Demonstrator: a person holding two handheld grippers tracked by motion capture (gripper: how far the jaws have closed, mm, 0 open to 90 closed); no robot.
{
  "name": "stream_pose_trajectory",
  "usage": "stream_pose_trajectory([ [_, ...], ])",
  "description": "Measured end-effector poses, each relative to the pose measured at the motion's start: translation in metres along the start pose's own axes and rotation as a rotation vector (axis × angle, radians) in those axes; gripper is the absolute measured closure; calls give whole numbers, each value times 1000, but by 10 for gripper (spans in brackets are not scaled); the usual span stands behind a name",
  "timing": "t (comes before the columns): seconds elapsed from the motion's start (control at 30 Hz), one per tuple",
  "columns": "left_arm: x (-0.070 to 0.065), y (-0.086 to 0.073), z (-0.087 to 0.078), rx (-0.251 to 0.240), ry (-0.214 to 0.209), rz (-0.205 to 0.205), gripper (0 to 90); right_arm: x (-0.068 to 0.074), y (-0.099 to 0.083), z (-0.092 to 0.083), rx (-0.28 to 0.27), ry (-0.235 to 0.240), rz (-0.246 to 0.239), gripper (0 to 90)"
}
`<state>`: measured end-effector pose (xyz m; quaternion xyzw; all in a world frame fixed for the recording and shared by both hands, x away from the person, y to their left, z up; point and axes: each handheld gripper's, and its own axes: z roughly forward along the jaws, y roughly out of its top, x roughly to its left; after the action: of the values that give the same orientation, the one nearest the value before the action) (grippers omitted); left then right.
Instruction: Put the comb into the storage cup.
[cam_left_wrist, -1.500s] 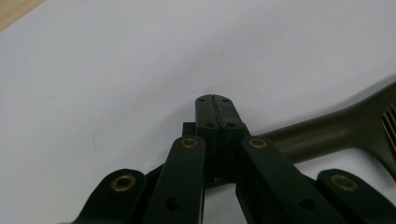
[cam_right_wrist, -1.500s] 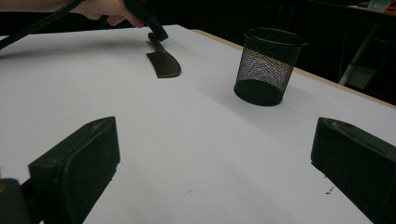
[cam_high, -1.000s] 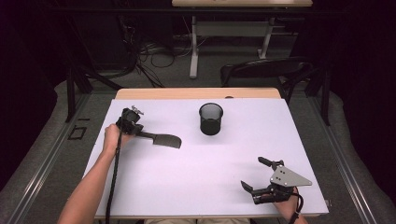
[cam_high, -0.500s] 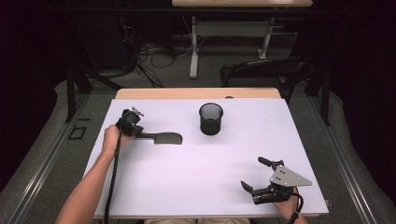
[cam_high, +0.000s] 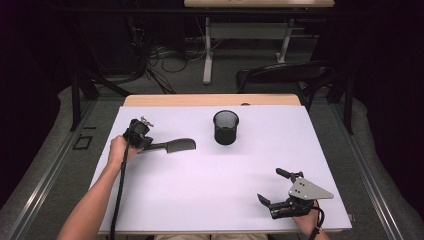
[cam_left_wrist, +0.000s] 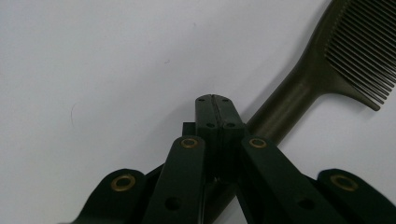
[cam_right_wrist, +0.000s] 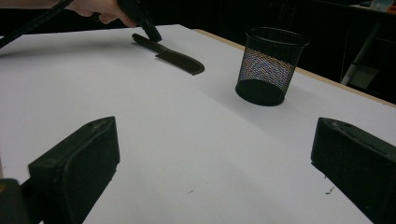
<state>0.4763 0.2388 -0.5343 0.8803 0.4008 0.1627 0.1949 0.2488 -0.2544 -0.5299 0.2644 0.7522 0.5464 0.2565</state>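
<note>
I had the left claw (cam_high: 145, 142) clamped on the handle of the dark comb (cam_high: 172, 146) — which lay flat on the white table (cam_high: 200, 190), left of the mesh cup (cam_high: 226, 127) — presumably for lifting, while the right claw (cam_high: 272, 187) rested, jaws apart.

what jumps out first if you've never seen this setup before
A dark plastic comb lies on the white table at its left side, its handle pinched in the shut left claw. A black wire-mesh cup stands upright near the far middle, and the right claw rests open at the near right corner.
</note>
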Motion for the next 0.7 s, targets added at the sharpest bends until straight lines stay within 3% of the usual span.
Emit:
stream_pose_trajectory([
  [0.7,-7,-9,-6,-6,-8,0,900,0,0,0,3,0,-9,8],
])
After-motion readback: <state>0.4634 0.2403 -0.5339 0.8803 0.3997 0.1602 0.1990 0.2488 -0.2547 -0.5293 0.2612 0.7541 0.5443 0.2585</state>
